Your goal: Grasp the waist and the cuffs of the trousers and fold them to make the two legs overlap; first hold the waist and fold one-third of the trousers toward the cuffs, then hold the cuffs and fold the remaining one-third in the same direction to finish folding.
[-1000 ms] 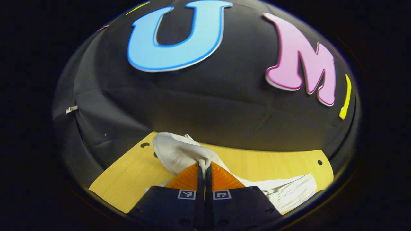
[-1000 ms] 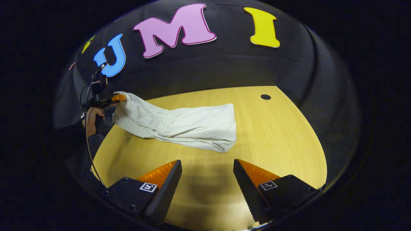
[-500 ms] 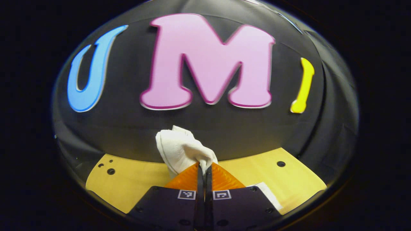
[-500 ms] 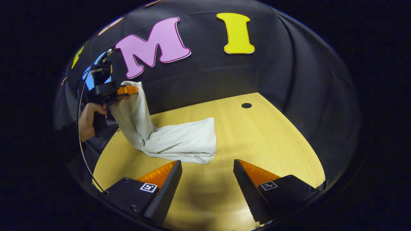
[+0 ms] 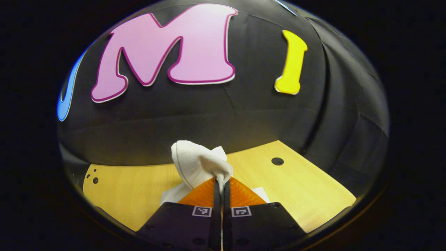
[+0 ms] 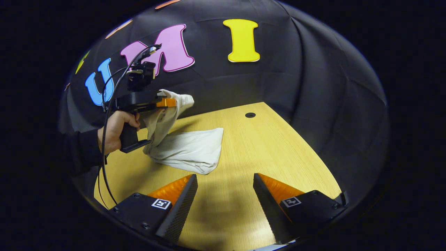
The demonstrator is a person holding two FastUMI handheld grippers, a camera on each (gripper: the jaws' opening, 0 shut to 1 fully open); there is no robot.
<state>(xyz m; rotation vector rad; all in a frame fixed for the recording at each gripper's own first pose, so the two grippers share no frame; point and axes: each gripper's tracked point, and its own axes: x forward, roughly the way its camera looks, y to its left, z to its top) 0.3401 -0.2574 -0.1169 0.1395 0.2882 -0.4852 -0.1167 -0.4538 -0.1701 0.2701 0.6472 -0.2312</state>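
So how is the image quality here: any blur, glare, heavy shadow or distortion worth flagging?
Left gripper view: sharp, strong fisheye bowing of the table edge, the trousers brightly lit but not blown out. Right gripper view: also sharp, a soft shadow on the table between the right gripper fingers, the left gripper and hand dimmer near the curved edge.
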